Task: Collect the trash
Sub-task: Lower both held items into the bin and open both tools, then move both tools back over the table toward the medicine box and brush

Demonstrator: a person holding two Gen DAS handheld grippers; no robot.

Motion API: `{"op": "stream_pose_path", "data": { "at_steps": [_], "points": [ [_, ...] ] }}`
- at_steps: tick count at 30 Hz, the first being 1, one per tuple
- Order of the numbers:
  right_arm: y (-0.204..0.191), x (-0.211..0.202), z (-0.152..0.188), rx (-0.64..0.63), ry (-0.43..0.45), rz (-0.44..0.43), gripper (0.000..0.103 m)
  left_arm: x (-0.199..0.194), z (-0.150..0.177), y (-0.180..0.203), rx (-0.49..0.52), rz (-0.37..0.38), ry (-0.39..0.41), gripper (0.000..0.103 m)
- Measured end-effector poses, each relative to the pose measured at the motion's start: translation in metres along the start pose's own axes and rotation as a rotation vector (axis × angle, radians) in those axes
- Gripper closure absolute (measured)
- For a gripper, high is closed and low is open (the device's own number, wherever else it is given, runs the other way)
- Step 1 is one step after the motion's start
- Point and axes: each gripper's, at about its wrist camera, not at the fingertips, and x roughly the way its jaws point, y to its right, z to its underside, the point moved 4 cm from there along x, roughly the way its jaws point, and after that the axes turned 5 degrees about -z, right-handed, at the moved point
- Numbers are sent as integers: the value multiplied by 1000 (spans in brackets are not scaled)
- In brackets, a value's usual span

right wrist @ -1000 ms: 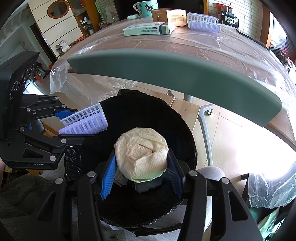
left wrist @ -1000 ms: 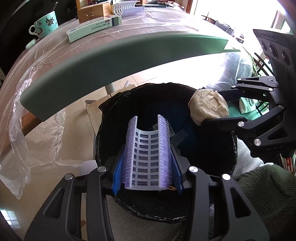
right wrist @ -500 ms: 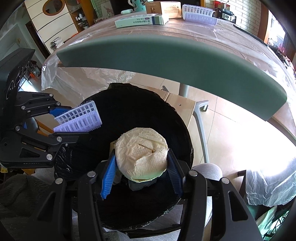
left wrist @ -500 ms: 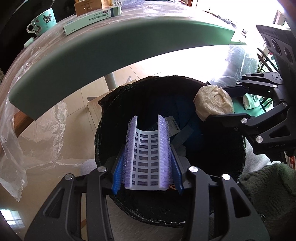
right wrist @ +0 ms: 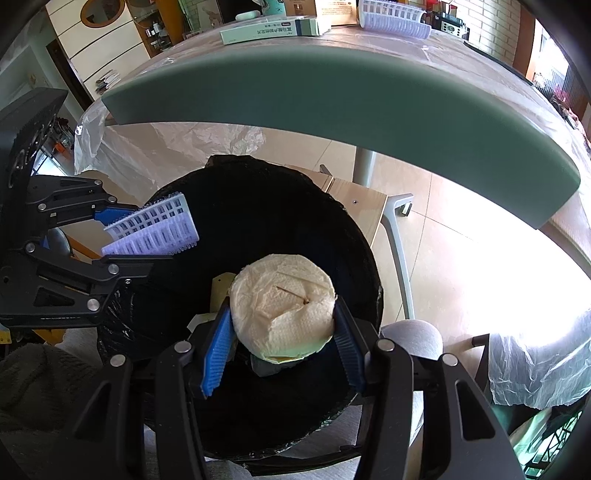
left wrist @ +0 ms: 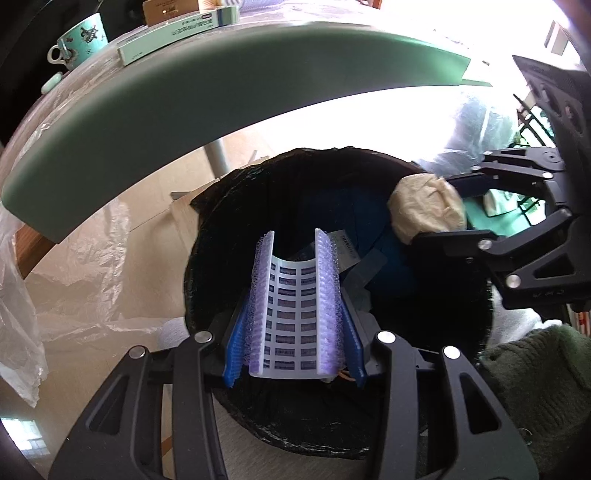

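Observation:
My left gripper [left wrist: 293, 299] is shut on a bent purple slotted plastic tray [left wrist: 295, 314] and hangs over the black-lined trash bin [left wrist: 332, 446]. Its jaws are starting to open, but the blue pads still touch the tray's sides. My right gripper [right wrist: 282, 314] is shut on a cream paper towel wad [right wrist: 284, 306] over the same bin [right wrist: 369, 258]. The right wrist view shows the left gripper [right wrist: 147, 236] and its tray [right wrist: 155, 229] at the bin's left rim. In the left wrist view the right gripper [left wrist: 432, 208] and the wad [left wrist: 424, 206] are at the bin's right rim. Paper scraps lie inside the bin.
The green table edge [right wrist: 332, 92] arches above the bin, draped with clear plastic sheet [left wrist: 74, 258]. On the table stand a mug [left wrist: 79, 38], boxes [right wrist: 269, 31] and another purple tray [right wrist: 395, 18]. A table leg [right wrist: 395, 236] stands right of the bin. A green sleeve [left wrist: 535, 369] is close by.
Both grippers stay over the bin with their loads still held. The table edge sits slightly higher in both views, and the bin fills a bit more of each frame.

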Motion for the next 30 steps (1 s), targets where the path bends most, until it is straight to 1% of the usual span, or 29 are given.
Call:
{"op": "stream_pose_path", "data": {
  "at_steps": [1, 2, 3, 4, 5, 7, 10, 12, 14, 15, 16, 17, 18, 19, 21, 22, 24, 26, 30],
  "points": [
    [0, -1, 0, 2, 5, -1, 49, 0, 1, -2, 1, 10, 7, 45],
    [0, -2, 0, 9, 6, -3, 42, -2, 1, -3, -1, 9, 24, 37],
    [1, -3, 0, 15, 10, -8, 38, -5, 0, -4, -6, 5, 44, 26],
    [2, -5, 0, 22, 17, -13, 33, -7, -1, -5, -9, 11, 50, 25],
    [3, -8, 0, 30, 25, -16, 30, -10, -1, -6, -13, 21, 54, 25],
    [6, -15, 0, 42, 42, -13, 28, -14, -1, -8, -22, 23, 65, 25],
    [7, -30, -2, 35, 72, -3, 27, -26, -4, -13, -29, 10, 86, 25],
    [4, -50, -5, 10, 116, 3, 26, -42, -6, -14, -27, 20, 116, 25],
    [0, -71, -9, -20, 173, 6, 19, -67, -10, -15, -2, 19, 179, 25],
    [-1, -83, -12, -35, 208, 13, 16, -80, -13, -16, 10, 19, 214, 23],
    [0, -94, -17, -47, 242, 23, 13, -95, -17, -19, 20, 23, 261, 13],
    [1, -108, -23, -56, 291, 35, 9, -109, -22, -24, 21, 26, 313, 9],
    [3, -119, -31, -52, 334, 47, 6, -119, -28, -25, 20, 27, 349, 3],
    [7, -129, -40, -42, 379, 56, 4, -132, -36, -33, 14, 25, 405, 2],
    [19, -138, -58, -10, 426, 67, 4, -141, -51, -44, -4, 0, 445, 2],
    [24, -140, -69, 10, 434, 79, 4, -141, -62, -54, -18, -14, 441, 2],
    [39, -139, -96, 48, 448, 105, 4, -137, -79, -64, -21, -14, 427, 2],
    [50, -132, -117, 71, 433, 124, 4, -128, -95, -77, -28, -28, 406, 2],
    [70, -111, -156, 100, 383, 124, 4, -109, -118, -91, 18, -33, 356, 2]
  ]
}}
